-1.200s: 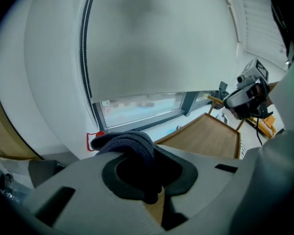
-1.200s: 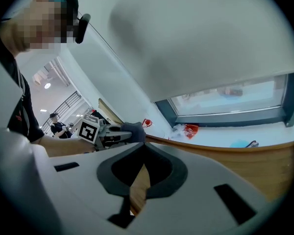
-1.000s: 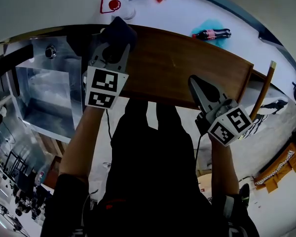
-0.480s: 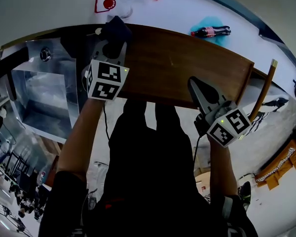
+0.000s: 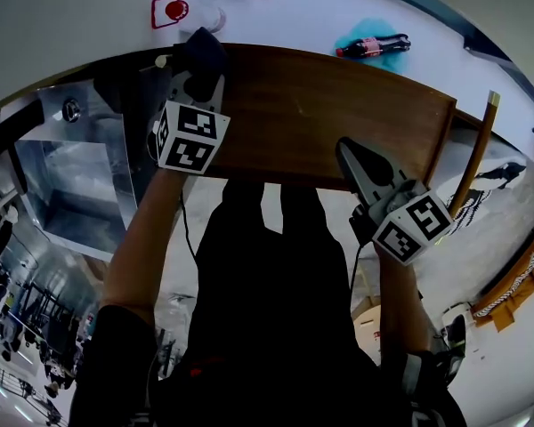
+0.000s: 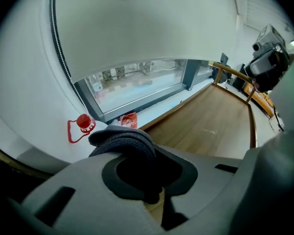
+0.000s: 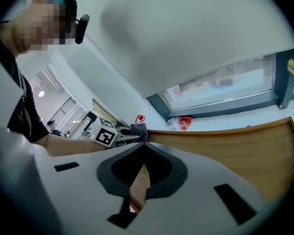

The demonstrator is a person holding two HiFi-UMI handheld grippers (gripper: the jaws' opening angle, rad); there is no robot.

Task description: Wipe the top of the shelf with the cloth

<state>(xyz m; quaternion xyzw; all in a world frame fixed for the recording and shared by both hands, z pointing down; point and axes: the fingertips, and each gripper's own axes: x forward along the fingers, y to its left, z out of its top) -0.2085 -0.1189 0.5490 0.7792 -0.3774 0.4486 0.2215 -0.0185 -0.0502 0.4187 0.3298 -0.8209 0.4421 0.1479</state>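
At left end of shelf [image 5: 338, 105] top, L tool [image 5: 198, 71] is clenched on the dark cloth [image 5: 205, 47]; R tool [image 5: 351, 157] is pinched together w/ nothing in it, at the shelf's near edge. Cloth looks soft, light and floppy, so a grip on the bunched fold should hold for wiping. Count: 1 cloth, 1 shelf, 2 tools.

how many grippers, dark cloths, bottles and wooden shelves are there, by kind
grippers: 2, the left gripper and the right gripper
dark cloth: 1, held in the left jaws
bottle: 1
wooden shelf: 1
total: 5
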